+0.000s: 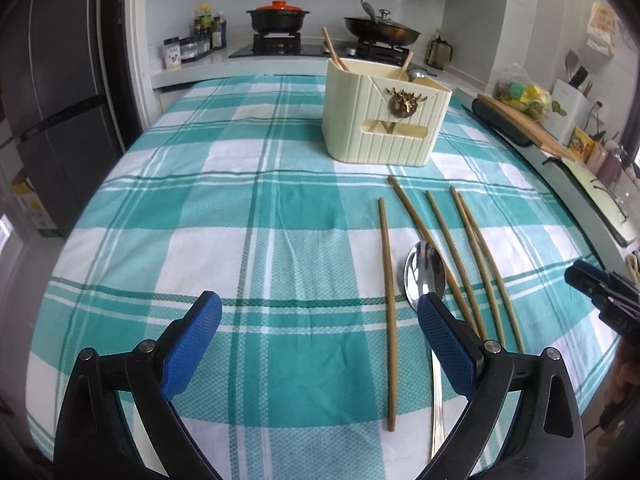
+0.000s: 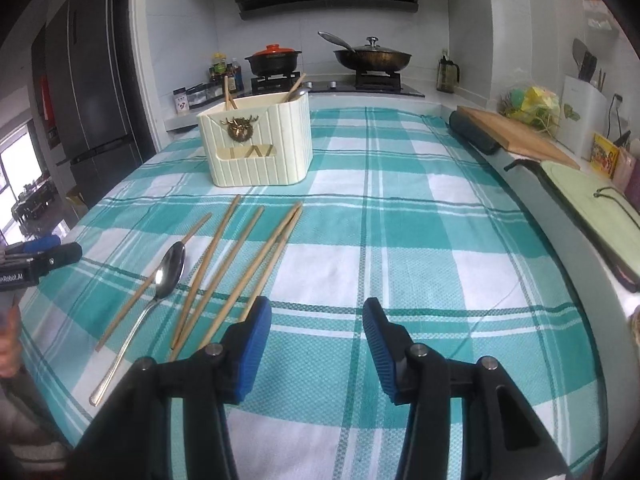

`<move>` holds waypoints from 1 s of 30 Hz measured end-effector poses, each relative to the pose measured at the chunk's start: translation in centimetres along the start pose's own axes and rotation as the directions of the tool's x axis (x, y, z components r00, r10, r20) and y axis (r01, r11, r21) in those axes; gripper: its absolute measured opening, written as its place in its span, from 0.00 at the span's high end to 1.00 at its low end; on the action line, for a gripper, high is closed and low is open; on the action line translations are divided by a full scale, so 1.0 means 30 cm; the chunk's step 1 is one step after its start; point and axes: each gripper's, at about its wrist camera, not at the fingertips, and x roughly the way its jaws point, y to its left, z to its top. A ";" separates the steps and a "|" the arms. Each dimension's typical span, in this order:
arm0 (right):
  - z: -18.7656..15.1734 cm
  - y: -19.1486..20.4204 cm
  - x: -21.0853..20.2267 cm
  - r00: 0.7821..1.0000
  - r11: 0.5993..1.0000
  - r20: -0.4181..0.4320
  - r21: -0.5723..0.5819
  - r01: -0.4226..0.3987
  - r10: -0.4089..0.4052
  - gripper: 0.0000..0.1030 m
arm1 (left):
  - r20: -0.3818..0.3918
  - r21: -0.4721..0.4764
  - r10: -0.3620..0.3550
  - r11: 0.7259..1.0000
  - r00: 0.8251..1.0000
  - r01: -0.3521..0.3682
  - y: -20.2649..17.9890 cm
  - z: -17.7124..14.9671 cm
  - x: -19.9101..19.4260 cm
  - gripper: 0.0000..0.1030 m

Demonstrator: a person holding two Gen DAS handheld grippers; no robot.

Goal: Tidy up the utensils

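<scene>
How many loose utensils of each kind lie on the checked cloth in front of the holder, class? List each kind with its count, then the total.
Chopsticks: 5
Spoon: 1
Total: 6 loose utensils on the cloth, not counting those already standing in the cream holder.

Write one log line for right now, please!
left tool: open, empty | right tool: open, empty | chopsticks, spoon: on tablecloth | holder: upright

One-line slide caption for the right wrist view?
Open right gripper hovers beside loose chopsticks and spoon.
</scene>
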 end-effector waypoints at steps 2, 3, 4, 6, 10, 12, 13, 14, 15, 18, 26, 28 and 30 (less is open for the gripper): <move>0.013 0.006 0.041 0.999 0.999 -0.037 0.014 -0.033 0.033 0.69 | -0.019 -0.008 -0.013 1.000 1.000 0.013 0.002 -0.001 0.031 0.04; 0.015 0.017 0.063 0.997 0.998 -0.052 0.019 -0.052 0.053 0.69 | -0.027 -0.011 -0.021 1.000 0.999 0.021 0.001 -0.001 0.043 0.04; 0.020 0.026 0.086 0.995 0.997 -0.068 0.028 -0.070 0.072 0.72 | -0.033 -0.009 -0.035 0.999 0.999 0.034 -0.002 -0.001 0.055 0.04; 0.026 0.051 0.133 0.989 0.994 -0.097 0.049 -0.103 0.107 0.75 | -0.049 0.004 -0.046 0.999 0.998 0.046 -0.011 -0.002 0.082 0.04; 0.029 0.101 0.212 0.981 0.992 -0.148 0.052 -0.119 0.125 0.78 | -0.083 0.051 -0.036 0.998 0.996 0.041 -0.042 -0.016 0.126 0.04; 0.024 0.125 0.237 0.980 0.994 -0.168 0.027 -0.105 0.108 0.79 | -0.091 0.075 -0.034 0.996 0.995 0.041 -0.059 -0.026 0.140 0.04; 0.021 0.133 0.248 0.979 0.995 -0.178 0.020 -0.100 0.102 0.80 | -0.096 0.088 -0.028 0.995 0.995 0.036 -0.068 -0.033 0.148 0.04; 0.016 0.139 0.259 0.977 0.996 -0.191 0.014 -0.094 0.094 0.81 | -0.100 0.099 -0.020 0.995 0.995 0.030 -0.075 -0.039 0.157 0.05; 0.012 0.142 0.268 0.976 0.996 -0.202 0.011 -0.088 0.088 0.81 | -0.105 0.110 -0.013 0.994 0.994 0.025 -0.077 -0.046 0.167 0.05; 0.009 0.149 0.281 0.973 0.996 -0.211 0.008 -0.093 0.093 0.81 | -0.125 0.132 0.010 0.991 0.992 0.007 -0.089 -0.061 0.198 0.11; 0.008 0.193 0.282 0.976 0.996 -0.216 -0.083 -0.043 0.024 0.91 | -0.110 0.159 0.020 0.987 0.994 -0.002 -0.133 -0.069 0.190 0.77; 0.006 0.182 0.279 0.978 0.997 -0.208 -0.074 -0.013 -0.003 0.93 | -0.109 0.139 0.024 0.990 0.994 -0.009 -0.138 -0.072 0.185 0.91; 0.004 0.162 0.274 0.979 0.998 -0.205 -0.055 0.007 -0.018 0.94 | -0.107 0.100 0.032 0.995 0.994 -0.021 -0.130 -0.077 0.178 0.93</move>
